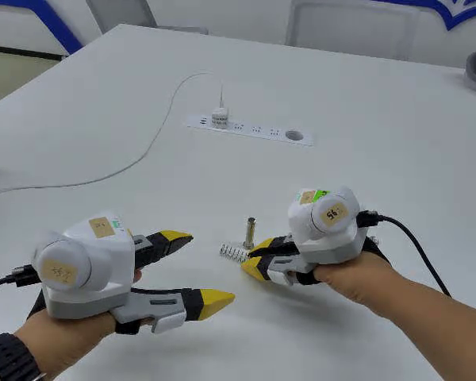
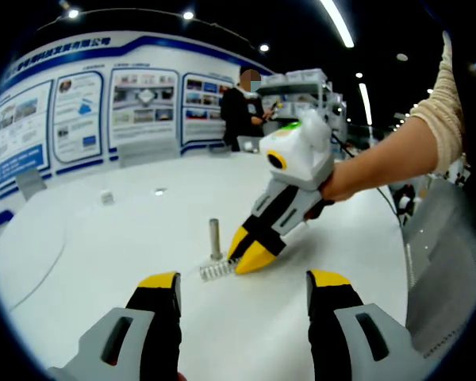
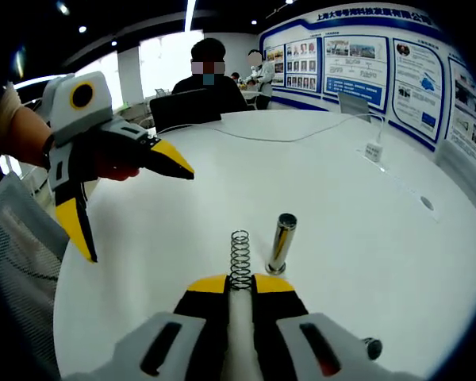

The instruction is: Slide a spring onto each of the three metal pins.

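Beside the upright pin [image 1: 250,232] on the table [image 1: 341,103], the right gripper [image 1: 249,259] clenches its fingers [image 3: 210,286] on one end of the spring [image 1: 232,253] lying there; the left gripper [image 1: 212,267] hangs released, well apart; held endwise, the coil could snag the pin's rim and flick free; thin wire against a smooth, shiny metal cylinder.

Left gripper [image 1: 208,267], right gripper [image 1: 248,262]: same build, chunky white-grey shells, black jaws, yellow tips. Tan sticker [image 1: 101,227] with handwritten digits on each body, another on each round end cap. Right one has green light [image 1: 321,193] on top. Black cable [image 1: 412,242] out back of each. Black watch [image 1: 8,357] on left wrist. Cream knit sleeve [image 2: 444,111] on right arm.
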The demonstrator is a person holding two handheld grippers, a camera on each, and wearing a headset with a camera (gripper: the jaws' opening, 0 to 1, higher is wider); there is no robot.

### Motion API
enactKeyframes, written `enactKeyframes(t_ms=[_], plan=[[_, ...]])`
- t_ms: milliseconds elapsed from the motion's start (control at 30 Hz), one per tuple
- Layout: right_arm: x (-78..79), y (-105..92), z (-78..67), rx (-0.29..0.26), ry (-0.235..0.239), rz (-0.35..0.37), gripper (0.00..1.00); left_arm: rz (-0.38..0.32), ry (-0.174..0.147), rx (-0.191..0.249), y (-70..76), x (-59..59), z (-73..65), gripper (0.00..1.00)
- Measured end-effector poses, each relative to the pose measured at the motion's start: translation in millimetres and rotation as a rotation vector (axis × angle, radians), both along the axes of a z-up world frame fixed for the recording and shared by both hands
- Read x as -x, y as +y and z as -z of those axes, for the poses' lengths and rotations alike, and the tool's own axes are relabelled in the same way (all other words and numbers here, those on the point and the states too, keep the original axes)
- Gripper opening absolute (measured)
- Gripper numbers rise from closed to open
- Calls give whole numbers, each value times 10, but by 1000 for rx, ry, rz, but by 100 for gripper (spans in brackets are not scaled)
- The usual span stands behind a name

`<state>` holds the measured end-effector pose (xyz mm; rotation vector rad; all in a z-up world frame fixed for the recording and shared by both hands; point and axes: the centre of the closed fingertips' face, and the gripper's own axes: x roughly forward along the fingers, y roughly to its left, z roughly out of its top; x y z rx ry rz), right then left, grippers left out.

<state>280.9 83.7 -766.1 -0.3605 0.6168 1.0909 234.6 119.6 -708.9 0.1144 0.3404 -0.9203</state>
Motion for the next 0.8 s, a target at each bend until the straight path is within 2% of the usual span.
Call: enactKeyframes(t_ms=[200, 400, 800], plan=[[26, -11, -15, 2, 5, -6, 12, -3, 0, -1, 10, -8, 5, 65], [116, -28, -89, -4, 22, -22, 11, 4, 1, -7, -3, 7, 29, 64], [371, -112, -301, 18, 27, -126, 11, 48, -18, -30, -95, 55, 20, 58]])
